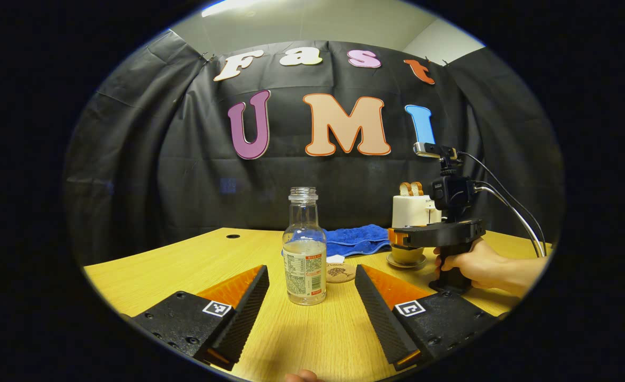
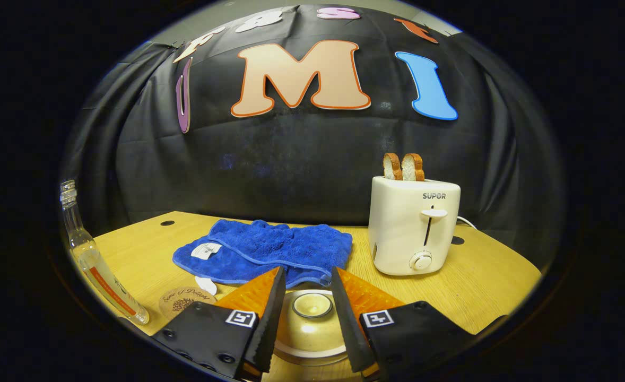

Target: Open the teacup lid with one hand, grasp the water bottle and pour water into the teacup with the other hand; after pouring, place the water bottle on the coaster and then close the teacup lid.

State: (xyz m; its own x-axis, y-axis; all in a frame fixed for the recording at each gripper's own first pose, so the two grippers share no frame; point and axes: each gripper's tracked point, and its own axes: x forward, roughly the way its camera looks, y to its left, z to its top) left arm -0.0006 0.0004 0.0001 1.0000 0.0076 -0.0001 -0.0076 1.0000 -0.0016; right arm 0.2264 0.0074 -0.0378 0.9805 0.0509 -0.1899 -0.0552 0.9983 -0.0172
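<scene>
A clear water bottle [image 1: 304, 254] with no cap, partly filled, stands upright on the wooden table [image 1: 185, 265]. My left gripper [image 1: 311, 270] is open wide, and the bottle stands just ahead, between the finger lines. A round coaster [image 1: 340, 272] lies right behind the bottle. In the right gripper view the lidded teacup [image 2: 310, 331] sits on its saucer, and my right gripper [image 2: 307, 276] straddles the lid knob [image 2: 311, 305], open, with slim gaps on both sides. The left gripper view shows that right gripper [image 1: 397, 240], held by a hand [image 1: 477, 265], over the teacup [image 1: 406, 255].
A crumpled blue towel [image 2: 270, 249] lies behind the teacup. A white toaster [image 2: 413, 228] holding two bread slices stands at the back right. The bottle [image 2: 87, 254] and coaster [image 2: 182, 302] appear at the far left of the right gripper view. Cables [image 1: 509, 204] trail from the right gripper.
</scene>
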